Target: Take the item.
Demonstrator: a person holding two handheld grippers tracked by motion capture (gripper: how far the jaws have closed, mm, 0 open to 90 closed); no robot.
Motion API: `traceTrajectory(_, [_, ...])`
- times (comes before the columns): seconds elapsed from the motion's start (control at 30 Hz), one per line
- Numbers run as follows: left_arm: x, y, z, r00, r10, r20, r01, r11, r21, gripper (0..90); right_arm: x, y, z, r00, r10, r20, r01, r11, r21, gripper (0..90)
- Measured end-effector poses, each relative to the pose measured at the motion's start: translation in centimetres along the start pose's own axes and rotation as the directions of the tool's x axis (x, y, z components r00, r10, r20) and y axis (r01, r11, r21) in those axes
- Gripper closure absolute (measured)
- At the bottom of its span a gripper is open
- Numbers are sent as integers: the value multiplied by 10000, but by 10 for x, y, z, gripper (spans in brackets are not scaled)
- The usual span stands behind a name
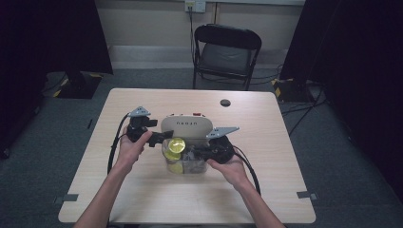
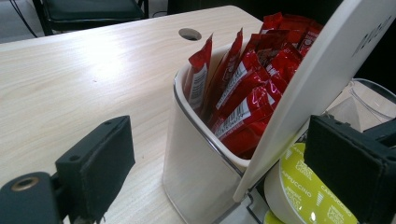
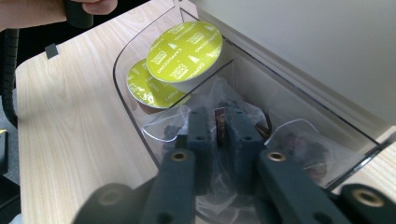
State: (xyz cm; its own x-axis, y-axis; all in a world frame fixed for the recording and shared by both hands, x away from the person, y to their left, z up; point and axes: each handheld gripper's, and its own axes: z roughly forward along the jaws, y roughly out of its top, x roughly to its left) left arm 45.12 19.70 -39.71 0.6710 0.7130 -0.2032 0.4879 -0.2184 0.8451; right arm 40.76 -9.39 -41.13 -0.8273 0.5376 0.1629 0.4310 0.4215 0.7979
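A white organiser box stands mid-table, packed with red sachets behind its raised white lid. In front sits a clear compartment holding two yellow-green cappuccino capsules, one leaning on the other, and several clear-wrapped packets. My left gripper stands open beside the box's left corner, its jaws wide apart, one near a capsule. My right gripper reaches into the compartment and is shut on a small clear packet with dark contents.
The light wood table has a cable hole behind the box. A black folding chair stands beyond the far edge. Bare tabletop lies left, right and in front of the box.
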Motion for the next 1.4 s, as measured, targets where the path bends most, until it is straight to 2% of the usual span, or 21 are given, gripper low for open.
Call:
traceTrajectory(0.13, [0,0,0,10000,1,-2,-1,10000,-4,83,-1,0,-2,10000,39,-7,-39,10000,-38,900])
traceTrajectory(0.83, [1,-1,0,10000,-9,5,9,10000,34,86,1,4,-11,9999,-12,148,21,9980,-634,900])
traceTrajectory(1.4, [0,-2,0,10000,-56,-28,56,10000,51,86,4,12,-23,9998,-192,70,199,9934,-1132,900])
